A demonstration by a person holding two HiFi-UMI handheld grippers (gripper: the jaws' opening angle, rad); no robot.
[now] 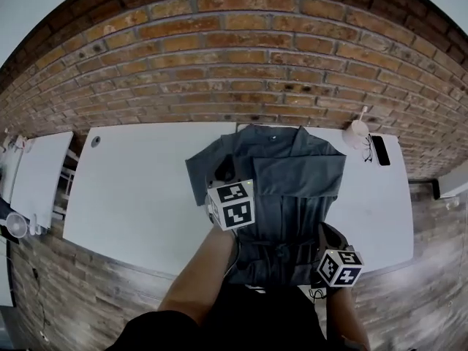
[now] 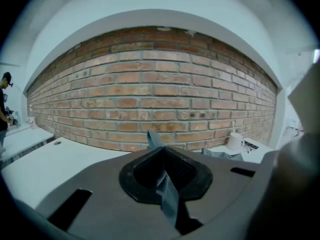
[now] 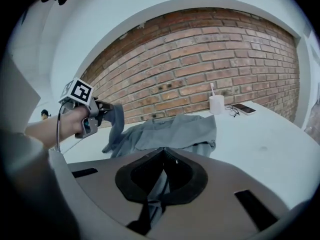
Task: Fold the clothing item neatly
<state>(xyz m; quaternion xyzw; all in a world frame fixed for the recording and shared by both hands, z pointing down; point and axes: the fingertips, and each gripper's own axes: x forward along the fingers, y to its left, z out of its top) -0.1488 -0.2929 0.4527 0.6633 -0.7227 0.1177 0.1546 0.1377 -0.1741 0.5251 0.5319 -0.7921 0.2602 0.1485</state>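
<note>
Soft, even, fairly bright light is spread over the white table (image 1: 139,196) below the brick wall (image 1: 241,57), and only a faint shadow is thrown along the edge of the grey garment (image 3: 175,131). The brick wall's courses are bowed by strong fisheye distortion, and the corners beyond it are blacked out. In both gripper views the foreground below the brick wall is rendered dim and soft.

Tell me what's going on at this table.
A person holding a two-jaw gripper in each hand is folding a grey collared cloth garment that lies on a white table by a red brick wall. The left gripper is shut on a strip of the garment, lifted above its left side. The right gripper is shut on the garment near its front edge. The fold is not yet finished.
</note>
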